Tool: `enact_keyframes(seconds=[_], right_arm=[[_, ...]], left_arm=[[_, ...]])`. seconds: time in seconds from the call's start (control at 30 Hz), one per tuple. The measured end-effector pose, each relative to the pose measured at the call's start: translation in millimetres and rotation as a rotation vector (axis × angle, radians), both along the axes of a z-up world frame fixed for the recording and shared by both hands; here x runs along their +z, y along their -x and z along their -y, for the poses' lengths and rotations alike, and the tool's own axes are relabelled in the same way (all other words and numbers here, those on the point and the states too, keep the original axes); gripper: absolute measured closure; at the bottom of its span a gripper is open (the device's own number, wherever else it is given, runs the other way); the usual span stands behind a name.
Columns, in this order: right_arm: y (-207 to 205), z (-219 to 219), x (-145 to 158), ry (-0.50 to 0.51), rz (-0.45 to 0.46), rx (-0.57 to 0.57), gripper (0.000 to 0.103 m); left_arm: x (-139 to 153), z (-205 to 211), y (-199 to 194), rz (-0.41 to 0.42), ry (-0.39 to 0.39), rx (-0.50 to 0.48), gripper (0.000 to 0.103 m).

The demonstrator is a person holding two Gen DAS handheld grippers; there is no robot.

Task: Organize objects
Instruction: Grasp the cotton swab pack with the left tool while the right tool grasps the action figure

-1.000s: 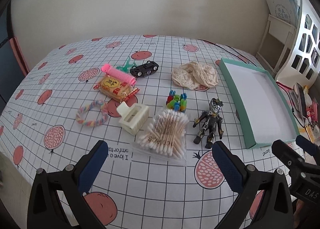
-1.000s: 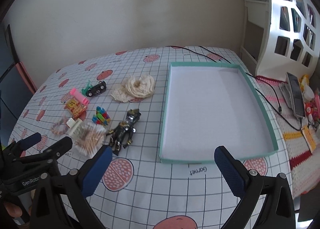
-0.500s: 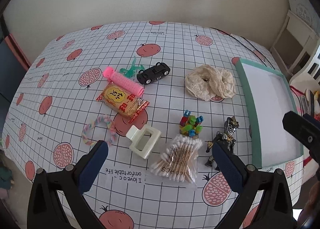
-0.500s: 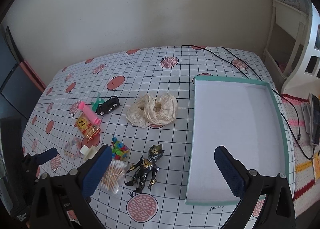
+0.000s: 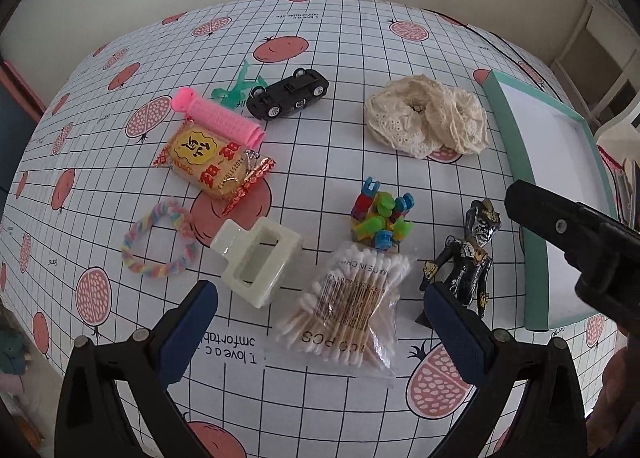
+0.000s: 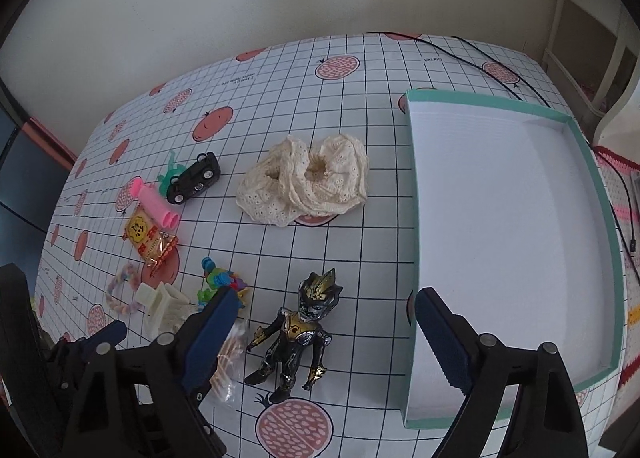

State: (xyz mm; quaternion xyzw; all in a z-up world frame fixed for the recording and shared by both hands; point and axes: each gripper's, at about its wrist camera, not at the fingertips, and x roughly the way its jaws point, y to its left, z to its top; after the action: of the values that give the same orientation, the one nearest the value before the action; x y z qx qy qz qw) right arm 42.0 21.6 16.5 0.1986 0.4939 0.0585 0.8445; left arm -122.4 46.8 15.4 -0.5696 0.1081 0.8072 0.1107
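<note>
Toys and trinkets all lie outside the empty tray (image 6: 416,194), my left gripper (image 5: 320,322) spread, my right gripper (image 6: 320,322) closing, the figure (image 6: 298,334) below it ungrasped

The left gripper (image 5: 320,314) fills the bottom of its own view, tilted steeply downward, jaws spread wide with nothing pressed between the blue pads. The right gripper (image 6: 322,324) sits at the bottom of its view, jaws closing, pads gripping nothing; its black finger also juts in at the left view's right edge.
</note>
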Motion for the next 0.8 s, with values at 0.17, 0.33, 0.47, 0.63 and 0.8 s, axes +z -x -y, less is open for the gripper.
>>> enact_keyframes(seconds=[0.17, 0.33, 0.47, 0.63, 0.8], right_arm=[[-3.2, -12.2, -12.2, 0.019, -0.053, 0.006, 0.021], [-6.4, -20.7, -21.3, 0.036, -0.087, 0.013, 0.027], [-9.6, -23.4, -28.7, 0.033, -0.114, 0.006, 0.030], [-12.6, -26.6, -36.9, 0.023, -0.145, -0.004, 0.030], [-14.1, -32.1, -42.8, 0.020, -0.169, -0.005, 0.036]], left_arm=[[-9.0, -2.6, -1.8, 0.029, 0.036, -0.001, 0.008], [-15.9, -2.3, -0.7, 0.059, 0.040, -0.005, 0.012], [-17.7, -3.0, -0.5, 0.069, 0.035, -0.006, 0.012], [-22.5, -6.6, -0.5, 0.084, 0.045, -0.013, 0.013], [-31.4, -12.6, -1.2, 0.122, 0.045, -0.026, 0.028]])
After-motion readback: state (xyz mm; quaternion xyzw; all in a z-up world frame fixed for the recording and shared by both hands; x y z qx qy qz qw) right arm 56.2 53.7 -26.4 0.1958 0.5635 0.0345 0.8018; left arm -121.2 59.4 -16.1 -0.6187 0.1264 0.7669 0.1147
